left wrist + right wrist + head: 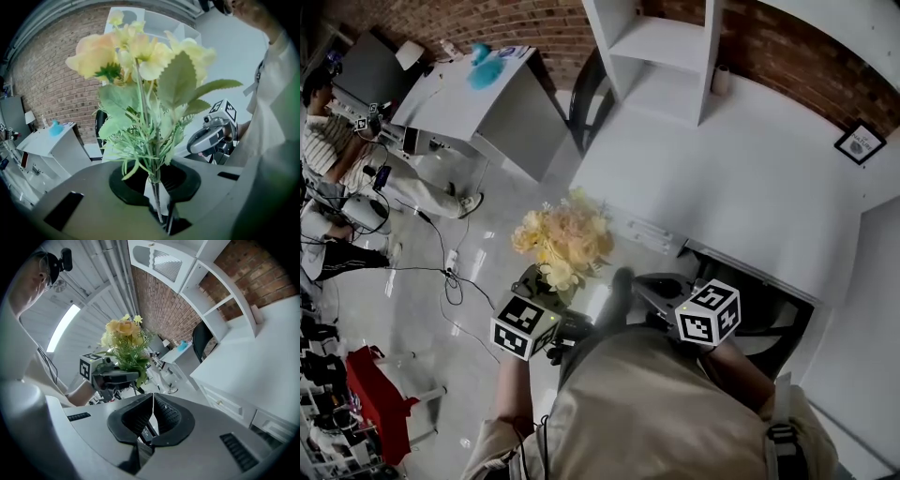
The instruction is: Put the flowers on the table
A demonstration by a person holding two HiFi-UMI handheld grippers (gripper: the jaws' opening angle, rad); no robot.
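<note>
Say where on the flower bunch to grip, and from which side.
Take the thin bare stems gathered below the leaves, where the left gripper is shut on them, coming in from the stem end. The leaves and yellow blooms above fan out wide and soft, so there is nothing firm there.

— Where are the flowers point(564, 242)?
— I see them upright: pale yellow blooms, green leaves, thin stems pinched in my left gripper point(161, 219), just short of the white table point(750, 187).
</note>
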